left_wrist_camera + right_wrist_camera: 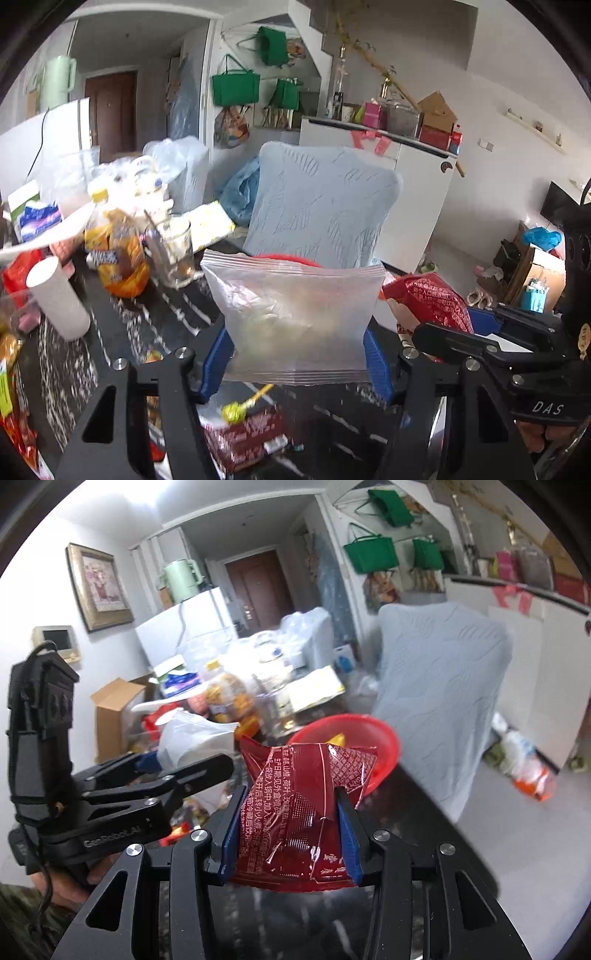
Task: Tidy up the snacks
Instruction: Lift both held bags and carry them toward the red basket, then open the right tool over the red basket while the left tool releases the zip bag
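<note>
Right now each hand-held gripper has one snack packet clamped between its blue pads, both lifted above the dark marbled bench (122, 332). The left hand-held gripper (299, 354) grasps a clear zip bag (295, 314) by its two side edges, the bag standing upright with pale contents that are too blurred to name. The right hand-held gripper (288, 834) is clenched on a red foil packet (299, 812) printed with white characters, its top crumpled and reaching toward a red bowl (384, 738). That bowl sits on the bench just behind the red packet, in front of a chair covered in pale blue cloth (443, 686), and holds something yellow, only partly visible. From the left wrist view the right hand-held gripper with its red packet shows just to the right of the zip bag. Below the zip bag one yellow-wrapped lollipop (236, 410) lies on a dark red box (251, 435). Farther left on the bench stand one white paper cup (55, 299), one glass mug (173, 251) and one orange bag of snacks (118, 251). Three green bags (236, 86) hang on the back wall.
</note>
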